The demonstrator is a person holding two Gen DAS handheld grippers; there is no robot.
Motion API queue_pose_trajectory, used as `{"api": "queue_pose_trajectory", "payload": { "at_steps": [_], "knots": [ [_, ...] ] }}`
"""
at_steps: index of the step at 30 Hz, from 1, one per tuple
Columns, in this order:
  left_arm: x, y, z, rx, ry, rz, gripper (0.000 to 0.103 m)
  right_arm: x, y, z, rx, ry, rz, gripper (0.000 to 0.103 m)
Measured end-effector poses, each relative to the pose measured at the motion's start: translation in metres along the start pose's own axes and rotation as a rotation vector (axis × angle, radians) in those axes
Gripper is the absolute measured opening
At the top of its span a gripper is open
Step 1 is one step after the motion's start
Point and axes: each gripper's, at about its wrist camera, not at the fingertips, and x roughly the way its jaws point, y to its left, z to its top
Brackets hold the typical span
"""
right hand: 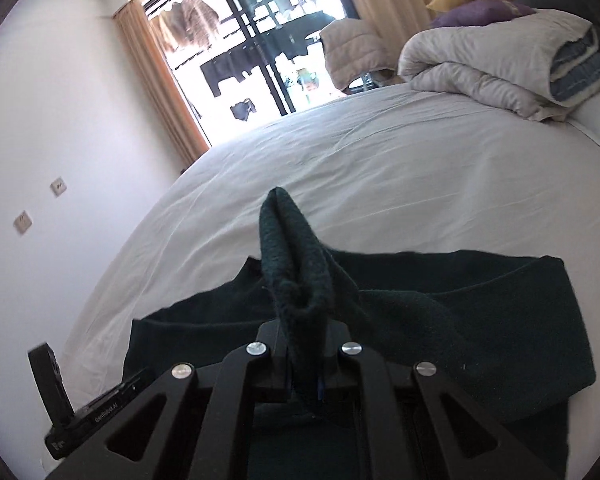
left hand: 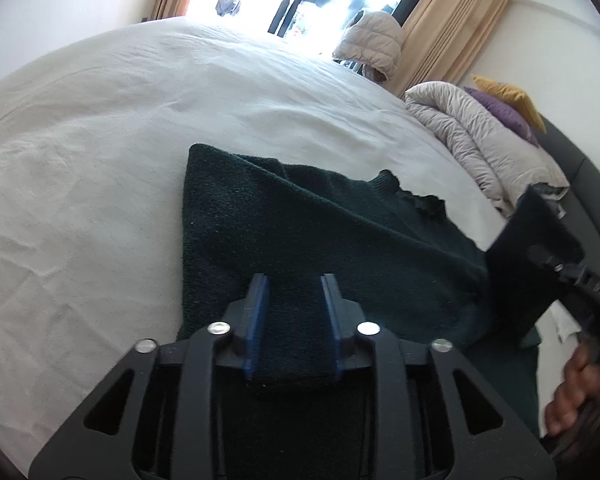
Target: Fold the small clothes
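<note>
A dark green knit sweater (left hand: 320, 232) lies partly folded on the white bed sheet (left hand: 100, 160). My left gripper (left hand: 295, 292) is open, its blue pads just above the sweater's near part. My right gripper (right hand: 304, 344) is shut on a bunched fold of the sweater (right hand: 296, 264), which stands up between the fingers; the rest of the sweater spreads out beyond (right hand: 460, 320). In the left wrist view the right gripper (left hand: 540, 264) holds the cloth raised at the far right, with the hand (left hand: 572, 392) below it.
A rolled grey duvet (right hand: 500, 64) with purple and yellow pillows (right hand: 480, 8) sits at the head of the bed. A padded jacket (left hand: 372, 44) hangs near the window with curtains (right hand: 164, 92). The left gripper's body (right hand: 80, 408) shows at lower left.
</note>
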Motion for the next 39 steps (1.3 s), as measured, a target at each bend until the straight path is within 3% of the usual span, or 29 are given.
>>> {"api": "queue_pose_trajectory", "payload": {
  "at_steps": [1,2,5,7,10,11,13,15,17,25,27,28,30,32,37,39],
  "knots": [
    [-0.006,-0.001,0.002,-0.021,-0.01,-0.039,0.066,0.007,0.011,-0.009,-0.023,0.014,0.003,0.009],
    [-0.012,-0.002,0.005,-0.037,-0.03,-0.064,0.075,0.014,0.022,-0.014,-0.043,0.027,0.009,0.009],
    [-0.023,-0.007,0.017,-0.076,-0.049,-0.159,0.077,0.033,0.049,-0.026,-0.098,0.066,0.029,0.009],
    [-0.019,-0.007,0.026,-0.123,-0.006,-0.237,0.077,0.046,0.059,-0.035,-0.131,0.105,0.039,0.011],
    [-0.001,-0.007,0.033,-0.172,0.107,-0.299,0.077,0.062,0.059,-0.05,-0.1,0.168,0.076,0.023],
    [0.005,-0.008,0.033,-0.176,0.144,-0.311,0.077,0.067,0.056,-0.053,-0.082,0.197,0.095,0.031],
    [0.015,-0.014,0.03,-0.168,0.195,-0.313,0.077,0.064,0.053,-0.056,-0.064,0.189,0.128,0.038],
    [0.022,-0.019,0.026,-0.15,0.23,-0.297,0.077,0.054,0.05,-0.058,-0.04,0.189,0.173,0.064],
    [0.027,-0.025,0.025,-0.147,0.248,-0.305,0.077,0.04,0.044,-0.061,-0.022,0.169,0.199,0.073],
    [0.06,-0.055,0.016,-0.07,0.337,-0.254,0.077,-0.01,-0.015,-0.102,0.179,0.176,0.248,0.074],
    [0.067,-0.063,0.014,-0.056,0.34,-0.231,0.076,-0.02,-0.029,-0.111,0.224,0.161,0.262,0.06],
    [0.069,-0.066,0.013,-0.049,0.341,-0.221,0.076,-0.024,-0.035,-0.114,0.244,0.155,0.269,0.059],
    [0.074,-0.073,0.013,-0.042,0.346,-0.217,0.065,-0.031,-0.042,-0.116,0.277,0.144,0.278,0.058],
    [0.082,-0.076,0.011,-0.05,0.373,-0.21,0.031,-0.035,-0.049,-0.115,0.29,0.134,0.273,0.058],
    [0.086,-0.071,0.01,-0.064,0.357,-0.198,0.012,-0.042,-0.066,-0.111,0.351,0.121,0.272,0.058],
    [0.081,-0.069,0.013,-0.069,0.325,-0.203,0.011,-0.046,-0.077,-0.106,0.385,0.105,0.258,0.059]
  ]
}}
